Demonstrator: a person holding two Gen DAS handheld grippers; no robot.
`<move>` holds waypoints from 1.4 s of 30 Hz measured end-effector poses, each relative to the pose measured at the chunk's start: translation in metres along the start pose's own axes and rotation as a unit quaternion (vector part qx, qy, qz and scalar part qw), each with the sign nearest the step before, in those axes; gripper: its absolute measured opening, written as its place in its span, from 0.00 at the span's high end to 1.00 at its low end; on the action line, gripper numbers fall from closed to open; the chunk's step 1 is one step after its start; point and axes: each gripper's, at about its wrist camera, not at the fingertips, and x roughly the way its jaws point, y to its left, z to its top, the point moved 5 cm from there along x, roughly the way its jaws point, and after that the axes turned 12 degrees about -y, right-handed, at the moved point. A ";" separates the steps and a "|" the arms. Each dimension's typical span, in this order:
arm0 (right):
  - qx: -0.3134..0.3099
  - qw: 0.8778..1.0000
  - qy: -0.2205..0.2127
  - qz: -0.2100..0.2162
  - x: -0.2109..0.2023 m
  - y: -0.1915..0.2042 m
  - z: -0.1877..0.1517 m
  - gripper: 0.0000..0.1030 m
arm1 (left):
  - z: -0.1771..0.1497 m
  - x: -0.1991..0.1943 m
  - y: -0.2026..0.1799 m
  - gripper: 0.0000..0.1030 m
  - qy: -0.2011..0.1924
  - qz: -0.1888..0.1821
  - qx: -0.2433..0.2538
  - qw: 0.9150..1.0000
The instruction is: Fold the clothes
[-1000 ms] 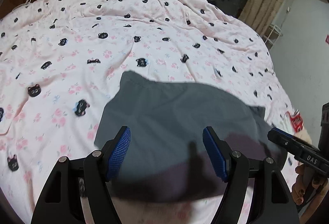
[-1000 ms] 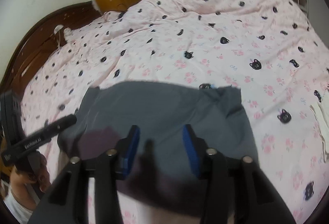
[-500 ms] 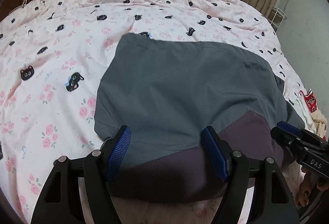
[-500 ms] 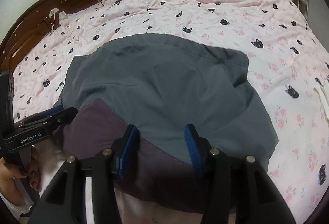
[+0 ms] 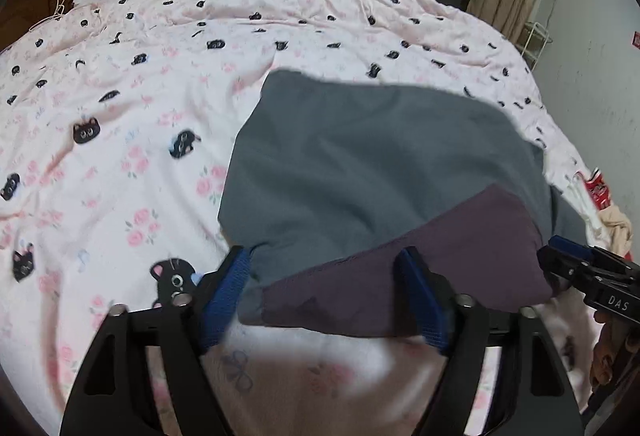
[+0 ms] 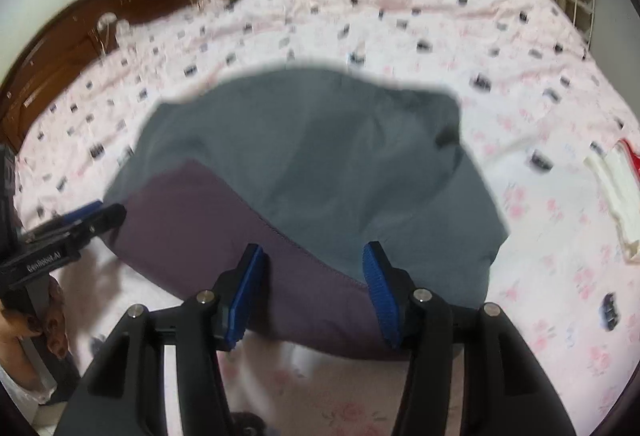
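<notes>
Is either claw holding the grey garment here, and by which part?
Neither. Both the left claw and right claw are open over the garment's near purple edge.

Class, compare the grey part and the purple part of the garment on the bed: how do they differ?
The grey part covers far more cloth than the purple part. Grey lies farther up the bedspread; purple lies nearest both grippers, left gripper included. A seam joins them.

Right view motion-blurred, bedspread (image 6: 400, 16) prints smeared, garment (image 6: 320, 156) edges soft
</notes>
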 end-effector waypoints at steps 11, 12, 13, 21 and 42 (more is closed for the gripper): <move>0.074 0.996 -0.040 0.031 -0.024 -0.020 0.001 0.44 | 0.012 -0.030 0.003 0.19 -0.060 -0.002 -0.018 0.998; 0.093 0.994 -0.050 0.035 -0.032 -0.027 0.001 0.42 | 0.017 -0.038 0.001 0.19 -0.080 0.000 -0.013 0.997; 0.115 0.991 -0.061 0.038 -0.040 -0.035 0.001 0.41 | 0.023 -0.047 -0.001 0.19 -0.101 0.003 -0.007 0.995; 0.227 0.970 -0.062 0.061 -0.067 -0.074 -0.017 0.37 | 0.053 -0.032 -0.065 0.18 -0.132 -0.034 0.080 0.987; 0.322 0.941 -0.047 0.089 -0.036 -0.075 -0.041 0.26 | 0.018 0.019 -0.073 0.17 -0.075 -0.032 0.079 0.994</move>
